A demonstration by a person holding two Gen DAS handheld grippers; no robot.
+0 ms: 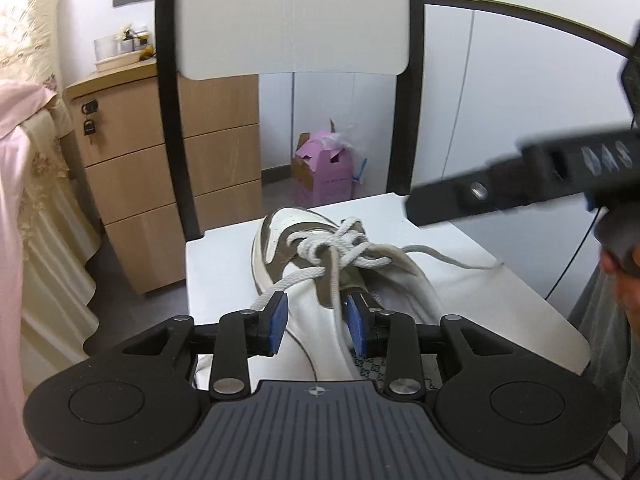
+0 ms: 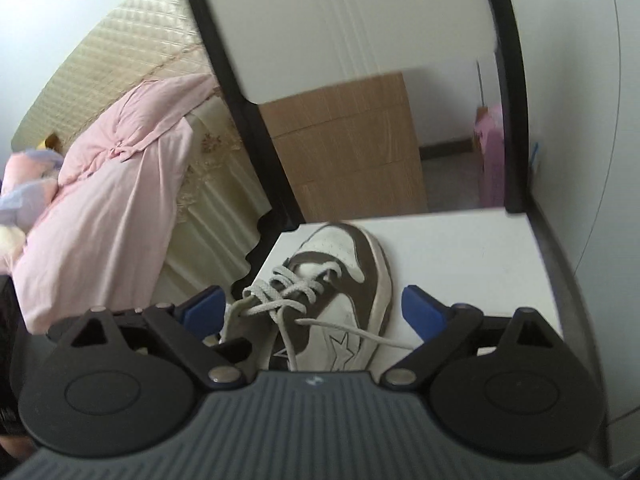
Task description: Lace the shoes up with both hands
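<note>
Shoe (image 1: 304, 264) lies on a white chair seat (image 1: 500, 300), left tongs (image 1: 316, 322) part-open around a lace (image 1: 334, 280), right tongs (image 2: 314, 314) wide, empty.

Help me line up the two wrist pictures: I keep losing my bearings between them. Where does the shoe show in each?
Left wrist: the shoe lies low in the centre, toe pointing away, just beyond the left gripper.
Right wrist: the shoe sits low, just right of centre, between the wide-open pads of the right gripper.
Shared landmark: the wooden drawer cabinet behind the white chair seat.
</note>
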